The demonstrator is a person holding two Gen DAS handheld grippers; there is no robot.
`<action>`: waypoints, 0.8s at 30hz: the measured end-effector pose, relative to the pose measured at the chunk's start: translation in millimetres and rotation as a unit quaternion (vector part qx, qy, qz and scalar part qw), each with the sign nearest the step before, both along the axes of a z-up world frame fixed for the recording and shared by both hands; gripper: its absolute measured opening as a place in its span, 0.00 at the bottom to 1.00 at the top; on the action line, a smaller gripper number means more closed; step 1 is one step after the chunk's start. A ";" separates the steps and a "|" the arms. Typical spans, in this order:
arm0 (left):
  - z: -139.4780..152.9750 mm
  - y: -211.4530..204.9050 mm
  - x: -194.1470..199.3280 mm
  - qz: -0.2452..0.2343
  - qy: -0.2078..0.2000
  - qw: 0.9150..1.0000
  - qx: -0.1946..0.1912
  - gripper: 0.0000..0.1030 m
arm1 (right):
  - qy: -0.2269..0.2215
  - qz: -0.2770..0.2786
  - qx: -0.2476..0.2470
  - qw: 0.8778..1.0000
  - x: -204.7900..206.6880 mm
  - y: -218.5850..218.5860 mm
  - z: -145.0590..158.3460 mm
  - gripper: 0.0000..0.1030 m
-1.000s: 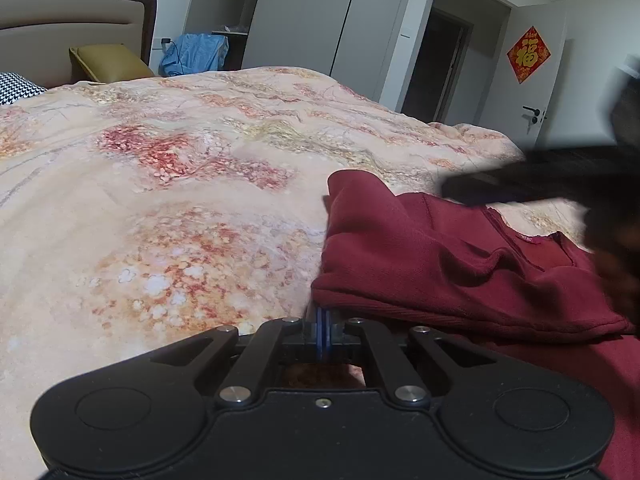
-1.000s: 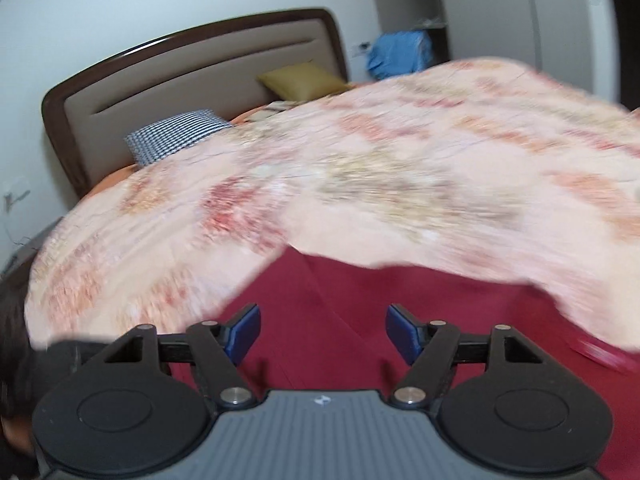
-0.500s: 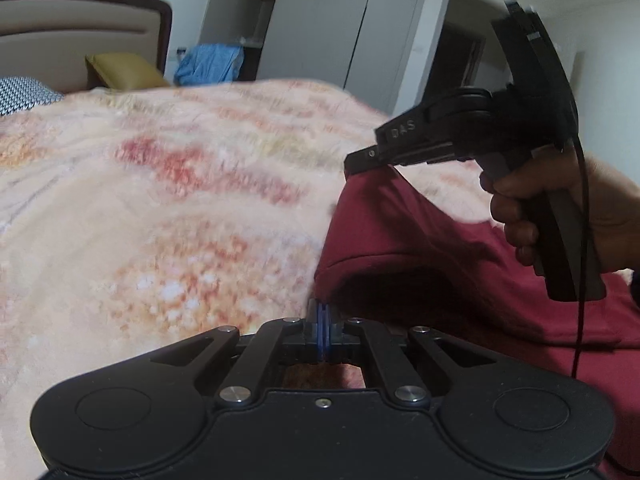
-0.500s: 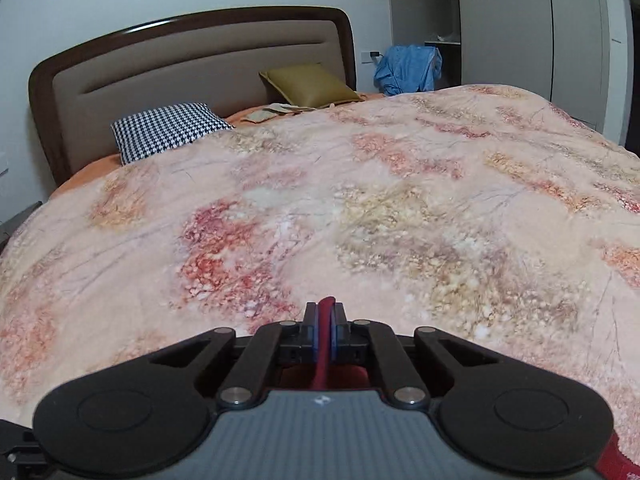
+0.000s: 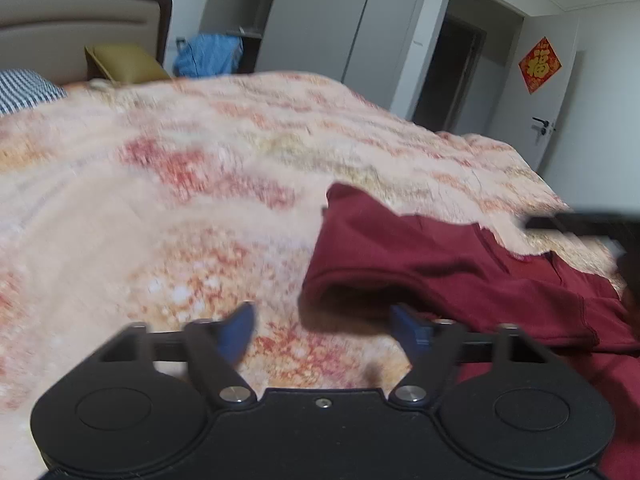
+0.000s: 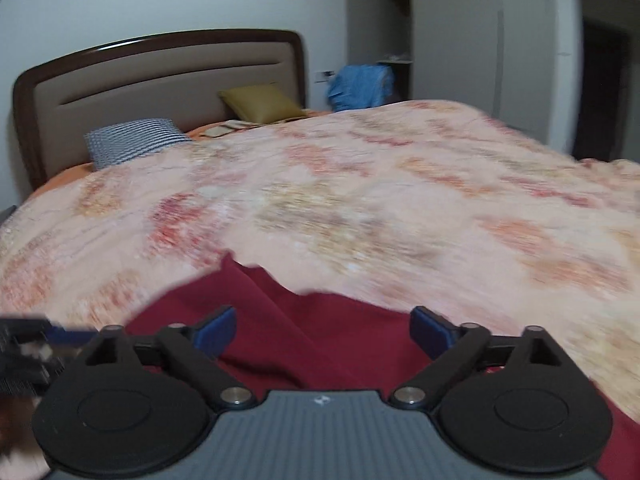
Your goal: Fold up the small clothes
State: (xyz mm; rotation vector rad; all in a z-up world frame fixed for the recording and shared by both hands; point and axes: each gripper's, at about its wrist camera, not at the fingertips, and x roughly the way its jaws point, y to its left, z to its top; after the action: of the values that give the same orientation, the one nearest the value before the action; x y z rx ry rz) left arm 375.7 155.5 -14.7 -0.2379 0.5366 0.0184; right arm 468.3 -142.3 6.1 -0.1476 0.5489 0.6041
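Note:
A dark red garment (image 5: 432,264) lies on the flowered bedspread (image 5: 180,184), one part folded over the rest, its folded edge raised at the left. My left gripper (image 5: 324,330) is open and empty, just in front of that folded edge. In the right wrist view the same red garment (image 6: 312,328) lies under my right gripper (image 6: 323,326), which is open and empty just above the cloth. The other gripper shows blurred at the right edge of the left wrist view (image 5: 584,226).
The bedspread (image 6: 360,200) covers a wide bed. A checked pillow (image 6: 132,142) and an olive cushion (image 6: 260,104) lie by the headboard (image 6: 160,76). A blue garment (image 6: 360,88) hangs beyond the bed. Wardrobe doors (image 5: 320,20) and a doorway (image 5: 452,68) stand behind.
Both grippers were shut on the red cloth half a second ago and have opened, letting it go. The garment has dropped onto the bed, and the right gripper has drawn back to the right.

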 end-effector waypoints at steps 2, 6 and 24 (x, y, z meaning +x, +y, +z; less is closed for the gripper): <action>6.8 -7.5 0.2 0.015 -0.009 1.000 0.014 0.99 | -0.014 -0.050 -0.015 0.999 -21.1 -36.1 -5.3 1.00; 15.1 -17.1 16.2 0.041 -0.003 0.999 0.023 0.99 | 0.006 -0.151 -0.034 0.988 -47.9 -86.7 -28.1 1.00; 8.3 -26.0 37.8 0.116 0.088 0.982 0.119 0.99 | 0.038 -0.223 0.013 0.974 -92.9 -128.4 -60.9 1.00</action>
State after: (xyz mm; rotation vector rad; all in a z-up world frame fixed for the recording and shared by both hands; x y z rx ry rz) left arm 413.5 129.5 -6.5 -0.0647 0.6745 0.3319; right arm 375.4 -270.8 -54.8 0.0257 0.6242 0.1795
